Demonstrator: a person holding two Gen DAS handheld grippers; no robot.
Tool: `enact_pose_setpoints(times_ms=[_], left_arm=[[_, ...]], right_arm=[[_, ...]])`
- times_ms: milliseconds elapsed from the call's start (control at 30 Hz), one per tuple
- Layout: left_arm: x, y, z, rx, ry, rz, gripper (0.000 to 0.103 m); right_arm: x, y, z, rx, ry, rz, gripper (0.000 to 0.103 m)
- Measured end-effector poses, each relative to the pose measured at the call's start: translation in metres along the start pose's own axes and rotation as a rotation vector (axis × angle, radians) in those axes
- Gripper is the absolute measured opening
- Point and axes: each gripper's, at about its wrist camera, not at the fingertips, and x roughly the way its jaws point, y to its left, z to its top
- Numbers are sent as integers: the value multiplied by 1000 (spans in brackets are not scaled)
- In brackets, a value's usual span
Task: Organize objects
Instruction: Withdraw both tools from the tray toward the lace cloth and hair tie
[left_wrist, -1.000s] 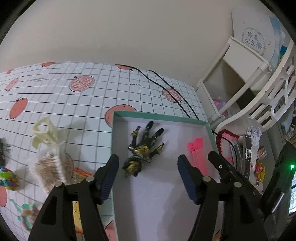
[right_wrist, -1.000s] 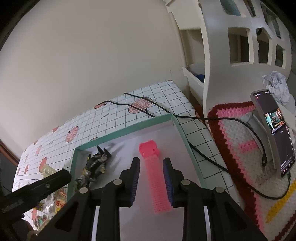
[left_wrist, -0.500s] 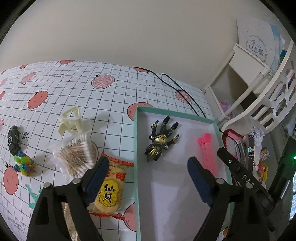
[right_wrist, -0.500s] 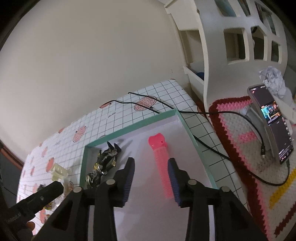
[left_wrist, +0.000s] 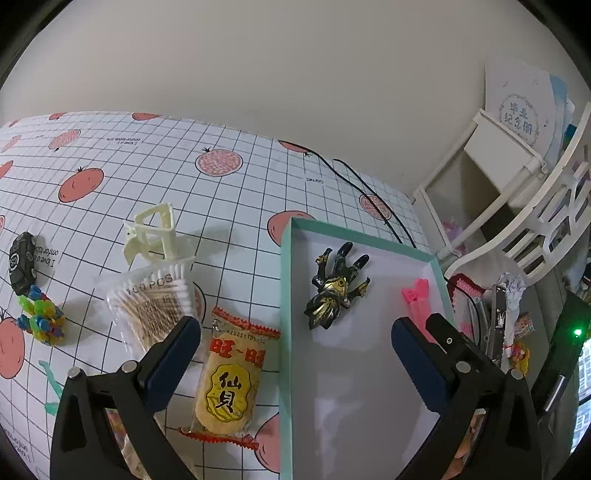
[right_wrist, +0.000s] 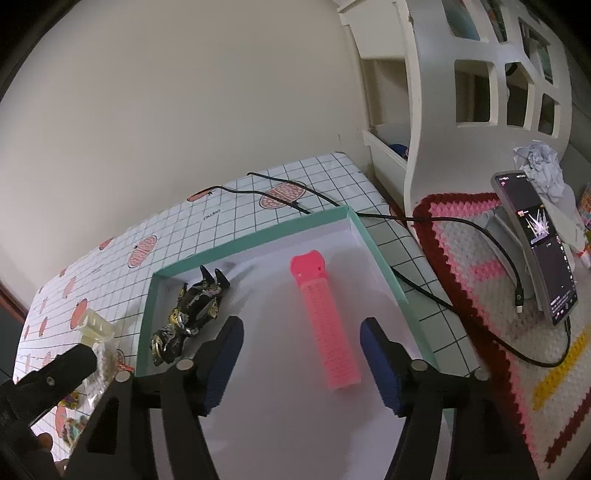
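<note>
A teal-rimmed white box (left_wrist: 285, 280) (right_wrist: 360, 227) holds a black-and-gold toy figure (left_wrist: 334, 291) (right_wrist: 190, 314) and a pink hair roller (right_wrist: 325, 317) (left_wrist: 416, 297). My right gripper (right_wrist: 301, 360) stands open above the roller's near end, holding nothing. My left gripper (left_wrist: 295, 354) is open and empty, straddling the box's left wall. On the cloth left of the box lie a yellow snack packet (left_wrist: 231, 380), a bag of cotton swabs (left_wrist: 155, 306), a cream hair claw (left_wrist: 155, 236), a colourful bead toy (left_wrist: 40, 319) and a black toy car (left_wrist: 22, 262).
A black cable (right_wrist: 369, 216) runs across the fruit-print cloth behind the box to a phone (right_wrist: 535, 243) on a stand, on a crocheted mat (right_wrist: 480, 266). A white shelf unit (right_wrist: 472, 85) rises at the right. A wall bounds the table's far edge.
My right gripper opened and let go of the pink roller, which now lies in the box. My left gripper drew back and left, bringing the snack packet and swabs into view.
</note>
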Motion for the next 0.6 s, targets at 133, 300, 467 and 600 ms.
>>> enact_pose_setpoints(times_ms=[133,300,467,600], left_arm=[[-1,-1,0,-3,-3,-19,103],[-1,0,1,-5,-11,-19,103],[-1,1,0,-11,-9,-25,103],[0,0,0,-12,-13,-24,103]], right_arm=[[0,4,-1,-14,-5,5,81],[2,4,-3,-14,0,8,93],[2,2,-3,-11,-8,-4,103],[3,1,-3,-8,-3,-4,103]])
